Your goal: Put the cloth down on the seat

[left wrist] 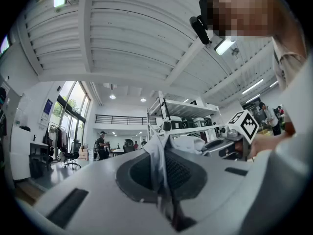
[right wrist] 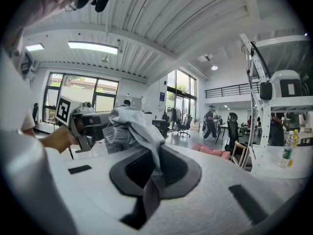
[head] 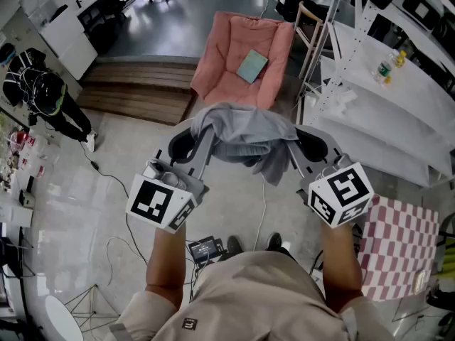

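The left tool [head: 192,141] and right tool [head: 304,142] are each pinching shut on the grey cloth [head: 245,135], holding it in the air short of the pink seat [head: 231,84]. Laying it down is not yet done.

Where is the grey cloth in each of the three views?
Head view: grey cloth at centre, below the pink seat.
Left gripper view: lower centre, pinched in the left tongs.
Right gripper view: left of centre, trailing down into the right tongs.
Shared landmark: the white shelf rack, in all three.
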`<state>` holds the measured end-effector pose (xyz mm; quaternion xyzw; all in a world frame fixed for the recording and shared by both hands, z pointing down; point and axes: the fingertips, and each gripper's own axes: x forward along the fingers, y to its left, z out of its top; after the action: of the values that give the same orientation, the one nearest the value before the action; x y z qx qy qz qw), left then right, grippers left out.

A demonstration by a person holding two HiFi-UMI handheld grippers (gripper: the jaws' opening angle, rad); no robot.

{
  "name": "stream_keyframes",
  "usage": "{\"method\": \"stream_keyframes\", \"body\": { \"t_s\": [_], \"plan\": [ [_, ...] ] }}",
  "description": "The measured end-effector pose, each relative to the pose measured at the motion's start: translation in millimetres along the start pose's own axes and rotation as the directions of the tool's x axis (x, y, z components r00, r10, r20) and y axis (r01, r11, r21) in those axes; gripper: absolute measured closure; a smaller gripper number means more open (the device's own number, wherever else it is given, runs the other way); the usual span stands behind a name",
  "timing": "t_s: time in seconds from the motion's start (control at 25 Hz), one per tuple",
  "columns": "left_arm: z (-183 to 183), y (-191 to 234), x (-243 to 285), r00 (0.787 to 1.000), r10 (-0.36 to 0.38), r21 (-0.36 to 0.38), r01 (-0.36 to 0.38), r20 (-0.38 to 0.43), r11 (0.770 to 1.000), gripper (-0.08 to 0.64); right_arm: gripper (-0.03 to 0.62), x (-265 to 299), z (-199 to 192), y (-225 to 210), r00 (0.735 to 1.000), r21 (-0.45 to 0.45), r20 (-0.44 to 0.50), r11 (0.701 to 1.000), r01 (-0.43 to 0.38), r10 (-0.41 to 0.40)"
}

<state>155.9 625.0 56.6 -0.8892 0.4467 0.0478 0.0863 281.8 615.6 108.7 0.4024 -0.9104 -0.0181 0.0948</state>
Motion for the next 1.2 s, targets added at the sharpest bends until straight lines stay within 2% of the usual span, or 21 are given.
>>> {"method": "stream_keyframes", "body": {
  "t_s": [0.8,1.2],
  "plan": [
    [1.1,25.6,-22.8,1.0,-0.018,-0.011,0.018,0.016,1.0,0.543,0.581,21.2,5.1,25.1,1.0,-0.006,-0.003,1.0,0.025,-0.025],
    [-15.6,39.6,-12.3,1.0,-0.002,-0.013,0.002,-0.005,1.0,0.543,0.581,48.5,-2.8,10.6,1.0,0.06,0.024,0.998,-0.012,0.01]
  ]
}}
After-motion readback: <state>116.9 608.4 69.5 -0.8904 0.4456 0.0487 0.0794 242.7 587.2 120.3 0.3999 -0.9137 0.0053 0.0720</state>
